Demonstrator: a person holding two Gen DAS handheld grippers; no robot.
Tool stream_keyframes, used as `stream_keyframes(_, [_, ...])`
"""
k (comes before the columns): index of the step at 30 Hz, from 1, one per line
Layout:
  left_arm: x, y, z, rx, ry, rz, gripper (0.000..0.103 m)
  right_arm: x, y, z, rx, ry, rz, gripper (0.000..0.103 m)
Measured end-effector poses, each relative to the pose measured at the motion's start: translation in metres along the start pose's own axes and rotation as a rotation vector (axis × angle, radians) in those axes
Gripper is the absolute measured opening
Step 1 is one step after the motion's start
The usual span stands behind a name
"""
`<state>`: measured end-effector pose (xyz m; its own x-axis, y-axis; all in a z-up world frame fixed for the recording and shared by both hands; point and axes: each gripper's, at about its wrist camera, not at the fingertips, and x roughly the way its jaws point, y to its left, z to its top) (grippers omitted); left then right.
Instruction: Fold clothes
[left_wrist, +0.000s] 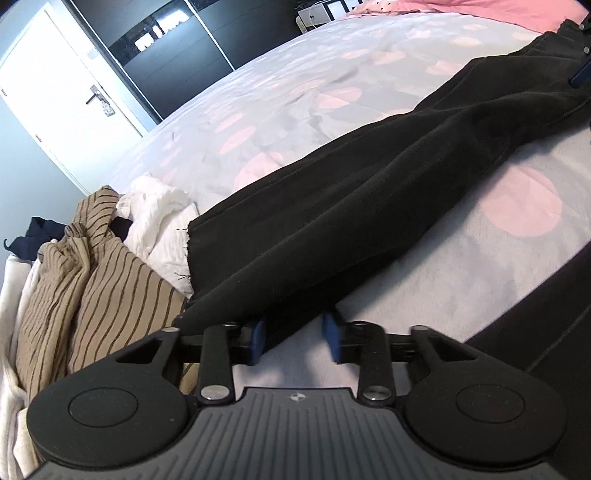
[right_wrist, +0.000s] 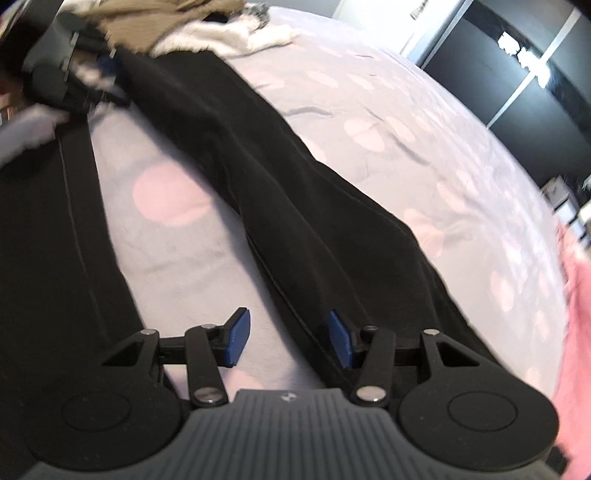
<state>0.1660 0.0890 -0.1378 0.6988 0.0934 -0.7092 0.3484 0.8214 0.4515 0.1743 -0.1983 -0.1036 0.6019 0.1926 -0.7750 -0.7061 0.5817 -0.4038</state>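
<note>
Two grippers: both low over the trousers (left_wrist: 332, 206).
Left gripper (left_wrist: 295, 338): jaws apart, hem corner between, unpinched.
Right gripper (right_wrist: 288, 338): half open, straddling leg edge.
Axis: lower left to upper right.

The long black fabric trousers (left_wrist: 369, 192) run out past the right edge at the waist. In the right wrist view, motion blur smears the far left tool (right_wrist: 107, 79) and the beige striped garment (right_wrist: 177, 22).

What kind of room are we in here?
Most likely a bedroom. Black trousers lie spread on a bed with a pink-spotted cover, more clothes are heaped at its edge, and a dark sliding-door wardrobe stands beside a white door.
</note>
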Motion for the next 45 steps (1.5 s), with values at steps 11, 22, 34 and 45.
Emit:
stream_keyframes(11, [-0.031, 0.012, -0.003, 0.021, -0.052, 0.022, 0.000, 0.017, 0.007, 0.025, -0.076, -0.002, -0.066, 0.019])
stream_keyframes(22, [-0.021, -0.032, -0.013, 0.306, -0.098, 0.079, 0.040, 0.004, -0.021, 0.045, 0.096, -0.044, -0.164, 0.017])
stream_keyframes(34, [0.014, -0.041, 0.009, 0.324, -0.046, 0.111, 0.014, 0.012, -0.031, 0.055, 0.141, -0.013, -0.155, 0.018])
stream_keyframes(45, [-0.049, -0.023, 0.005, 0.385, -0.069, 0.108, 0.005, -0.001, -0.024, 0.045, 0.084, -0.016, -0.065, 0.018])
